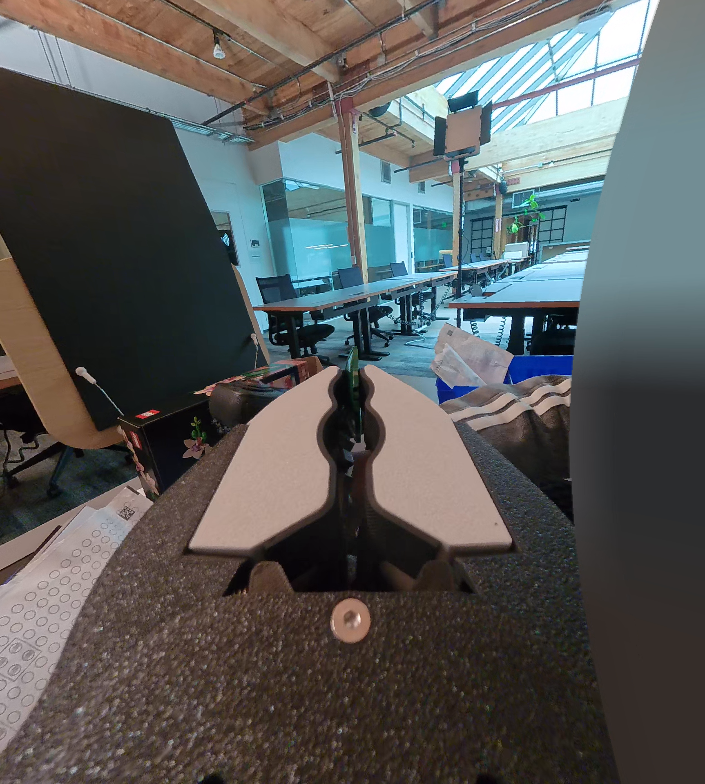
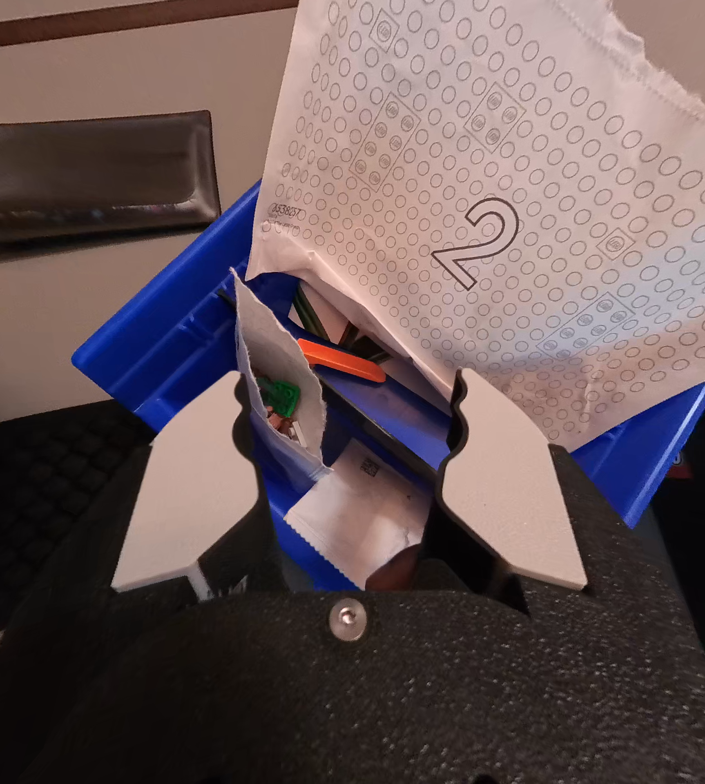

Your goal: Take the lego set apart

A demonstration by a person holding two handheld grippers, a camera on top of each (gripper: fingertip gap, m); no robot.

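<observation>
The blue bin [image 2: 181,335] is the biggest thing under the right gripper [image 2: 348,407]; it sits on the pale desk [image 2: 45,297], stuffed with a large torn paper bag [image 2: 491,191] printed with circles, a smaller torn-open paper bag [image 2: 274,339] showing green pieces [image 2: 279,394], and an orange flat tool [image 2: 342,364]. The right fingers stand wide apart, empty, over the bin's inside. The left gripper [image 1: 351,382] is lifted above the desk with its fingers nearly together on a thin green lego piece [image 1: 353,384], which stands on edge, its long axis running forward along the fingers and its tip poking out past them. To do this step well, I judge the right fingers should pinch the exposed green end squarely and pull straight along that axis, not twist.
</observation>
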